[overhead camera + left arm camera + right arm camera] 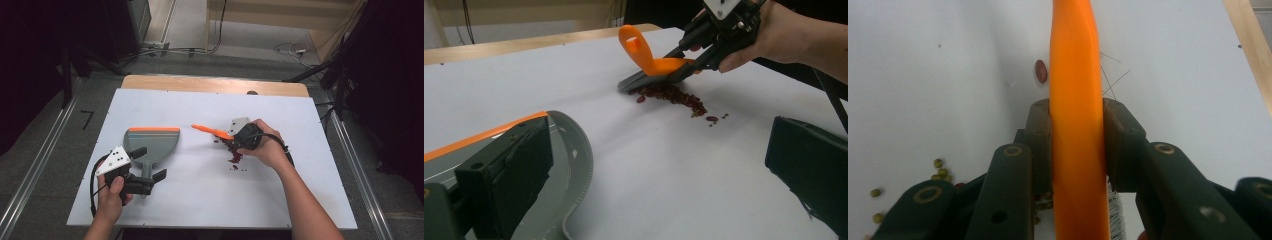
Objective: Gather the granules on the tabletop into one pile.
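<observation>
White matte table sheet [200,200] over a wooden top. Right gripper [239,138] sits just right of centre, jaws clenched on the orange brush [212,131]; right gripper view has both black pads pressed flat on the smooth orange plastic handle [1075,125]. Handle is a long flat strap, curling up into a loop at its far end [634,45], pointing toward 10 o'clock from the hand. Grey bristle strip [639,80] under it, tips touching the table.

Bean pile [234,150] lies under and at 6 o'clock of the brush head: small glossy dark-red oval beans, a few strays trailing toward 6 o'clock. Some round greenish ones [940,170] mixed in, one lone red bean [1041,71] beside the handle.

Dustpan [151,144] at 9 o'clock of the pile, well apart: grey plastic, flat fan-shaped tray, orange rubber lip along its 12 o'clock edge, stubby handle toward 6. Left gripper [150,162] at the dustpan handle, jaws spread wide either side of it, not squeezing. Ribbed curved pan rim [581,165] beside one jaw.
</observation>
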`<control>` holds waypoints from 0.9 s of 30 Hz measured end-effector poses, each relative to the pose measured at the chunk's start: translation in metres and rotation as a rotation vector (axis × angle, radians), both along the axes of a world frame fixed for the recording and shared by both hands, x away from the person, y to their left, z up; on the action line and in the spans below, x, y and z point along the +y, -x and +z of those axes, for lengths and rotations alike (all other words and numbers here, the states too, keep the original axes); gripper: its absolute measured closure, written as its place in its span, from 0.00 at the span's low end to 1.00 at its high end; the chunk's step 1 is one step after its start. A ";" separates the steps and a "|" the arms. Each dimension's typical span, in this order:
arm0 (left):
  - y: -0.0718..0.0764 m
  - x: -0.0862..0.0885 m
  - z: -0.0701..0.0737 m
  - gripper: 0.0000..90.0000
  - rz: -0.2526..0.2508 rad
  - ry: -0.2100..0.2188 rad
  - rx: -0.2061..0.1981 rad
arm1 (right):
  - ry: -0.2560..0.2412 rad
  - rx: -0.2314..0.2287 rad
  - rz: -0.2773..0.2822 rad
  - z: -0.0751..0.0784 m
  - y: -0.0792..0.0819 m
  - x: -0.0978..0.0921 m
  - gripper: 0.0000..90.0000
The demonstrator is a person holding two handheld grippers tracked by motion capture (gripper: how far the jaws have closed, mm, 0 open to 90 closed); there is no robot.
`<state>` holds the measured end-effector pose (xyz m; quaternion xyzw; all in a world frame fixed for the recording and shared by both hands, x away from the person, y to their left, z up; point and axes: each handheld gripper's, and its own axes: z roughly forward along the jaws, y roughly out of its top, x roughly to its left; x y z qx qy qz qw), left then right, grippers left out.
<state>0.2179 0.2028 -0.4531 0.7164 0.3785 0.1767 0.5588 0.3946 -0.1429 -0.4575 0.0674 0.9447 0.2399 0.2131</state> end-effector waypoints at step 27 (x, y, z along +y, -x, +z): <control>0.000 -0.002 0.001 0.00 -0.004 -0.008 -0.002 | 0.017 0.007 0.020 0.005 0.026 0.000 0.75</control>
